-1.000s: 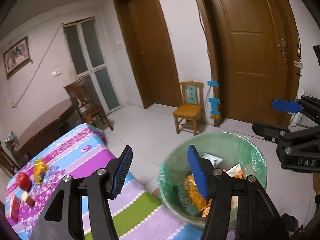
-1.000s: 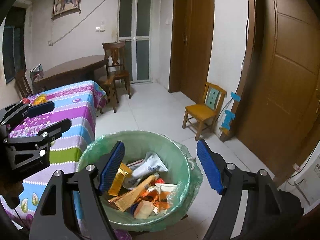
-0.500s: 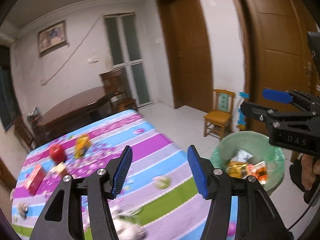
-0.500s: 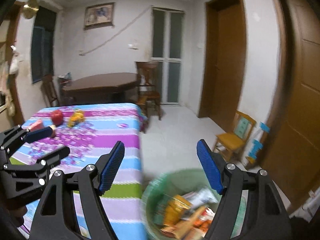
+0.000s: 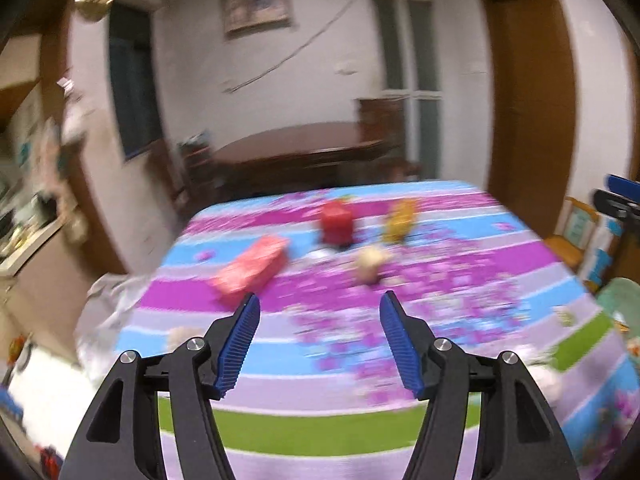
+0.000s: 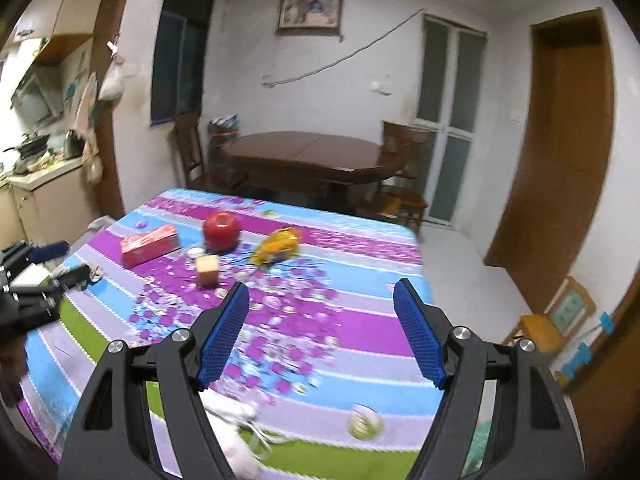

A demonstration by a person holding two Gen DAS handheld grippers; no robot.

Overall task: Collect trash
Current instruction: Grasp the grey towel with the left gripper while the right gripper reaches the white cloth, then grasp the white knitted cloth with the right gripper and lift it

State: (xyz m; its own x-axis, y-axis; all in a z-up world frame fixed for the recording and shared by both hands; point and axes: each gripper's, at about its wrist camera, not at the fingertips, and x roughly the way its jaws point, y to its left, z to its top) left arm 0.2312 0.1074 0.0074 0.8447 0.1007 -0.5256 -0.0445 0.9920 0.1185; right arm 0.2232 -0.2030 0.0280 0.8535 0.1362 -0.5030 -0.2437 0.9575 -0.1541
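On the striped purple and blue tablecloth [image 6: 360, 248] lie a red box [image 6: 149, 245], a red apple-shaped thing [image 6: 221, 231], a yellow wrapper [image 6: 278, 246], a beige cube [image 6: 207, 270], a small crumpled ball [image 6: 364, 426] and white crumpled paper [image 6: 236, 412]. The left wrist view is blurred; it shows the red box [image 5: 252, 270] and the cube [image 5: 370, 264] just beyond my left gripper [image 5: 319, 300], whose jaws are opening with nothing between them. My right gripper [image 6: 320, 286] hangs open and empty over the cloth. The green bin [image 5: 622, 304] peeks in at the right edge.
A dark wooden table [image 6: 312, 156] with chairs stands behind the covered table. A small yellow chair [image 6: 540, 328] sits by the brown door at the right. A kitchen counter [image 6: 40, 168] with pots runs along the left wall. White tiled floor lies to the right.
Both views have swung left from the green bin to the covered table. The bin has slid out to the right edge. The left jaws stand a little wider.
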